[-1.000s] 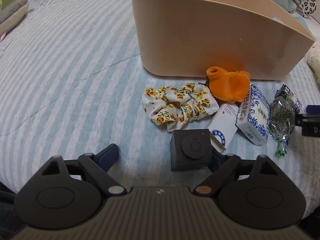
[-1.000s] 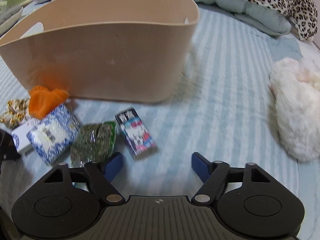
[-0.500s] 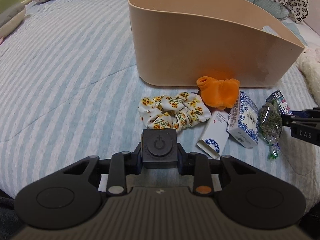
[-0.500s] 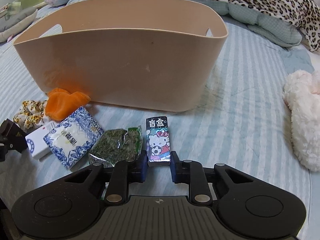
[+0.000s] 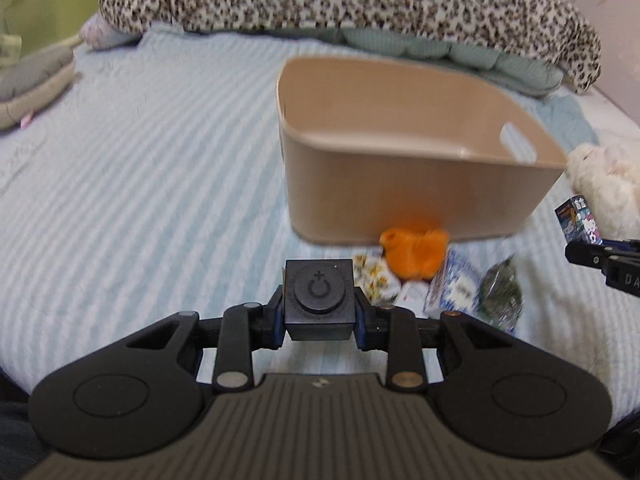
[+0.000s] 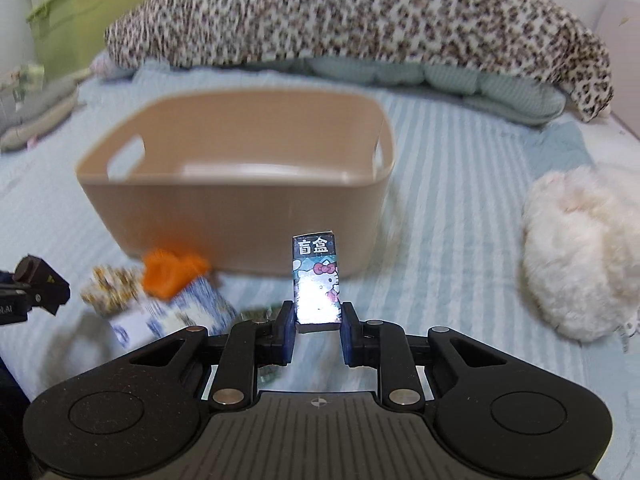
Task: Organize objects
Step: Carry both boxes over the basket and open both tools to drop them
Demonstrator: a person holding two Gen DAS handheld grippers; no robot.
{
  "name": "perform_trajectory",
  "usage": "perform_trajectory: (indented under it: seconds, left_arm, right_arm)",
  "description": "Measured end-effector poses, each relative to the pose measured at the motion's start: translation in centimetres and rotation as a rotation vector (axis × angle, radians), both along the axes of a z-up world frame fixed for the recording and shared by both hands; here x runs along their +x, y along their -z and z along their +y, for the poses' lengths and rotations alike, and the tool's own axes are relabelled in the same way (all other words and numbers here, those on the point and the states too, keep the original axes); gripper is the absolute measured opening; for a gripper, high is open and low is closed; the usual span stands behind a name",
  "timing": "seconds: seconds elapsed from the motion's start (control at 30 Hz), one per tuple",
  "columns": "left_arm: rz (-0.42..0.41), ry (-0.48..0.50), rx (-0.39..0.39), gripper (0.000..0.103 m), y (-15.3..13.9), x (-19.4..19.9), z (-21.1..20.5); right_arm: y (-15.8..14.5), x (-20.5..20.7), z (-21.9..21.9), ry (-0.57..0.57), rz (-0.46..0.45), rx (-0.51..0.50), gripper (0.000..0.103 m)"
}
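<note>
My left gripper (image 5: pixel 319 312) is shut on a black cube (image 5: pixel 319 298) and holds it above the bed, in front of the beige bin (image 5: pixel 404 184). My right gripper (image 6: pixel 318 322) is shut on a small cartoon-cat box (image 6: pixel 317 280), held upright before the bin (image 6: pixel 224 224); that box also shows at the far right of the left wrist view (image 5: pixel 580 220). An orange cloth (image 5: pixel 414 254), a floral scrunchie (image 5: pixel 372 274), a blue-white box (image 5: pixel 452 288) and a green packet (image 5: pixel 500 296) lie on the bed by the bin's front wall.
A leopard-print blanket (image 6: pixel 360 20) lies across the back of the striped bed (image 5: pixel 140 180). A white plush toy (image 6: pixel 580 252) lies at the right. A green storage box (image 6: pixel 92 12) stands at the back left. The bin's inside looks bare.
Both grippers have lifted with their objects off the bed and now look over the bin's rim. One second ago both were open; each closed on its object half a second ago.
</note>
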State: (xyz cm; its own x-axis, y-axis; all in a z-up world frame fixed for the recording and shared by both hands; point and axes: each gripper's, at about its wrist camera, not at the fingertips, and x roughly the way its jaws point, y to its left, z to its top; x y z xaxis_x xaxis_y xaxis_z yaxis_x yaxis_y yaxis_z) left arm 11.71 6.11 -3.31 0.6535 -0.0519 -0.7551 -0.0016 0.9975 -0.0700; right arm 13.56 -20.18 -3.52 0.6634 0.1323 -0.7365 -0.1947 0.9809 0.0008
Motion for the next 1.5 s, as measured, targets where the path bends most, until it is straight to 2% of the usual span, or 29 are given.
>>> perform_trajectory:
  seconds: [0.23,0.37,0.43,0.53,0.63,0.83,1.0,1.2,1.23,1.27,1.3,1.33,1.37,1.4,1.5]
  left_arm:
    - [-0.161,0.005,0.041,0.033,-5.7,1.0,-0.6]
    - [-0.252,0.007,0.082,0.033,-8.2,3.6,-2.0]
    - [-0.263,0.014,0.093,0.033,-8.6,5.3,-2.9]
    - [-0.254,0.054,0.119,0.033,-8.4,8.0,-4.4]
    - [-0.228,0.071,0.171,0.033,-6.9,10.7,-5.8]
    - [-0.095,0.088,0.175,0.033,-2.6,14.8,-6.2]
    - [-0.003,0.108,0.185,0.033,0.6,16.0,-6.3]
    - [0.034,0.106,0.165,0.034,1.4,15.8,-5.6]
    - [0.027,0.104,0.171,0.037,1.2,15.7,-5.6]
    - [0.019,0.102,0.177,0.04,1.0,15.5,-5.6]
    - [0.006,0.103,0.18,0.053,0.6,15.2,-5.6]
    - [-0.013,0.101,0.183,0.068,0.0,14.9,-5.7]
    - [-0.036,0.097,0.187,0.075,-0.5,14.4,-5.7]
    - [-0.06,0.095,0.189,0.081,-1.1,13.9,-5.7]
    - [-0.096,0.111,0.21,0.087,-2.8,12.5,-5.8]
  right_arm:
    - [-4.9,0.3,-0.5,0.026,-0.139,0.068,0.021]
    - [-6.5,2.0,-0.2,0.031,-0.178,0.089,0.021]
    - [-6.8,3.3,0.1,0.036,-0.185,0.09,0.021]
    - [-6.8,5.2,0.6,0.046,-0.186,0.095,0.021]
    - [-6.5,6.8,1.1,0.046,-0.182,0.089,0.021]
    - [-4.6,10.0,2.4,0.027,-0.116,0.048,0.021]
    - [-2.2,11.8,4.1,-0.011,-0.038,-0.009,0.021]
    - [-0.6,11.9,5.4,-0.017,0.004,-0.041,0.021]
    - [-0.5,11.7,5.5,-0.014,0.005,-0.041,0.034]
    - [-0.5,11.6,5.5,-0.007,0.002,-0.04,0.035]
    - [-0.6,11.5,5.5,-0.001,-0.003,-0.035,0.038]
    - [-0.7,11.3,5.4,0.006,-0.007,-0.031,0.047]
    - [-0.9,11.0,5.3,0.014,-0.013,-0.026,0.056]
    - [-1.1,10.7,5.0,0.021,-0.022,-0.021,0.061]
    - [-2.2,9.5,4.4,0.032,-0.054,-0.009,0.072]
